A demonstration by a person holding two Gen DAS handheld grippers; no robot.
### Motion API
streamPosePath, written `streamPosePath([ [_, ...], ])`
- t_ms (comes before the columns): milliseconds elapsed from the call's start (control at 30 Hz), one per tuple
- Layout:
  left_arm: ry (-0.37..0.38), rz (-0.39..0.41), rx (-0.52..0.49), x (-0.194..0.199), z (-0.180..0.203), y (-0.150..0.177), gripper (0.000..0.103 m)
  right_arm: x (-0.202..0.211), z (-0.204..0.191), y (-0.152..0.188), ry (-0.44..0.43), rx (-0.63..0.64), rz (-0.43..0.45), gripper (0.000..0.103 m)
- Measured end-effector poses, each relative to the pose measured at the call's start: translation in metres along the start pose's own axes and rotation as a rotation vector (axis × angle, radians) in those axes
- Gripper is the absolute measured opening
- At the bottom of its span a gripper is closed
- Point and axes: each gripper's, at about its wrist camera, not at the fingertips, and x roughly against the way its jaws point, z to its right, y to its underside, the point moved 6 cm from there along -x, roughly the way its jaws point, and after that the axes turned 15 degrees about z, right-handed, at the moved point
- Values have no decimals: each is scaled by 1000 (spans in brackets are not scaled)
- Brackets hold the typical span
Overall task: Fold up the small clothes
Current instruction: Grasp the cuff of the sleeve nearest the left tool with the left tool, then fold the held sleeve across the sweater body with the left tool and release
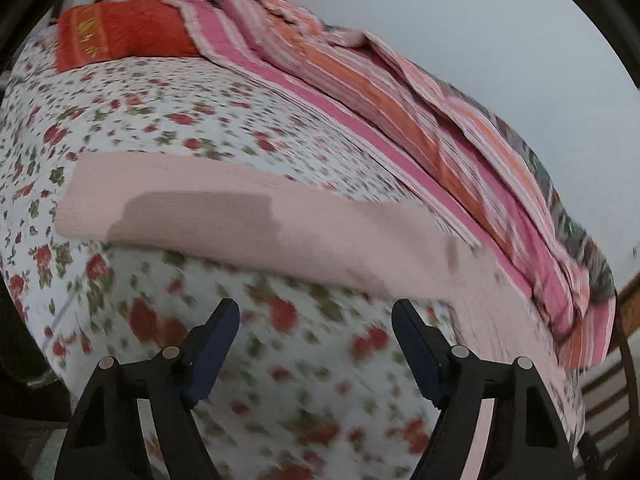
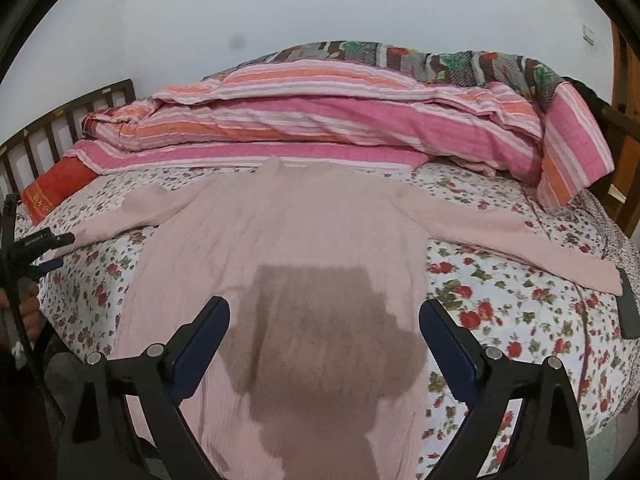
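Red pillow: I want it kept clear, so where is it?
In the right wrist view, the red pillow lies far left by the headboard, beside the striped blanket.

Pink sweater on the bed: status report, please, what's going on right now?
Left gripper and right gripper open, both empty. Pink sweater spread flat on floral bedsheet, sleeves out, unfolded. Striped quilt heaped behind; nothing blocking.

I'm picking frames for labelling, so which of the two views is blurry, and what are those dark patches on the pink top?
Left wrist view: motion-smeared, floral sheet and pink sleeve soft. Right wrist view: sharp; the dark patch on the pink top looks like a gripper's shadow, though a damp spot cannot be excluded. Both: strong fisheye bending.
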Motion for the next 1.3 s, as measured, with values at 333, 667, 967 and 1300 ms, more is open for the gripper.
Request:
streamPosePath([
  [333,-109,48,149,-21,-68,-22,64,-28,0,17,16,-40,-64,94],
  [667,-288,105,104,-29,-90,-48,14,-37,18,12,18,-108,-61,94],
  [967,-260,181,-74,-17,-30,-79,7,-52,42,-16,17,-135,-7,94],
  [1300,-103,281,-306,-13,134,-92,7,-70,94,-58,90,-135,67,94],
])
